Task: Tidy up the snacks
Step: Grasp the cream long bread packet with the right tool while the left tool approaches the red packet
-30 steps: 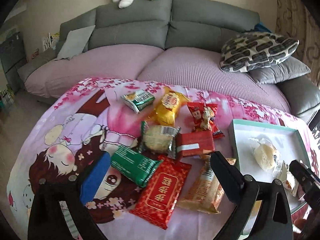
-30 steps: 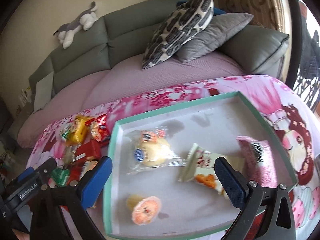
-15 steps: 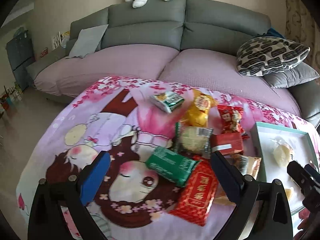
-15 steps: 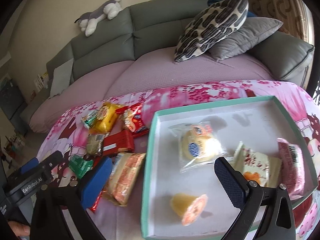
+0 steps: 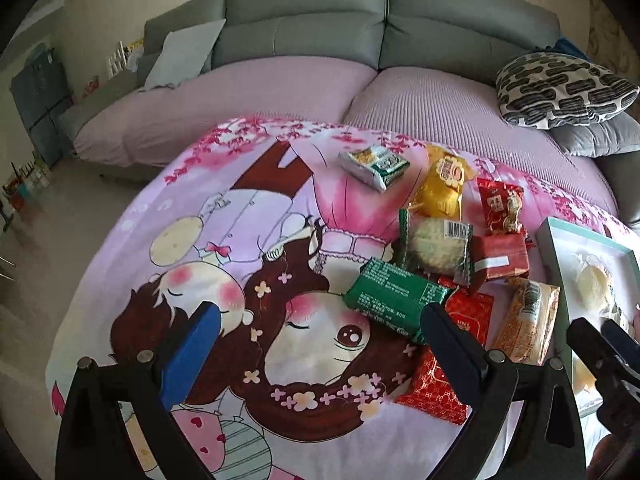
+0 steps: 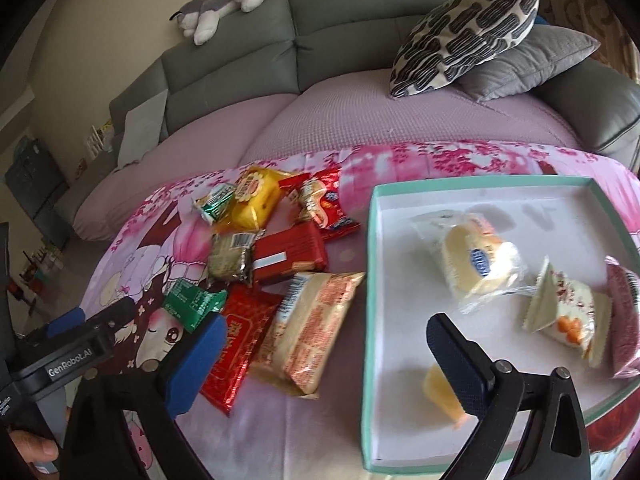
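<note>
Both the left gripper (image 5: 316,334) and right gripper (image 6: 324,338) gape with nothing in them – the right one closing a bit – so next comes grabbing the tan pack (image 6: 310,322) for the tray (image 6: 370,280).

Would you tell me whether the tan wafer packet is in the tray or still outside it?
Outside. The tan wafer packet lies on the cartoon cloth beside the tray's teal wall.

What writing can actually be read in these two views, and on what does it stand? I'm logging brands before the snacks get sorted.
"GenRobot.AI": white letters on the black body of the left gripper, seen from the right wrist view.
Large red packet: gold characters, too blurred to read.
Green packet: fine print, too small to read.
Yellow packet: round label, not readable.
Bun wrapper's blue oval logo: blurred.
Barcodes on several wrappers: digits not readable.
</note>
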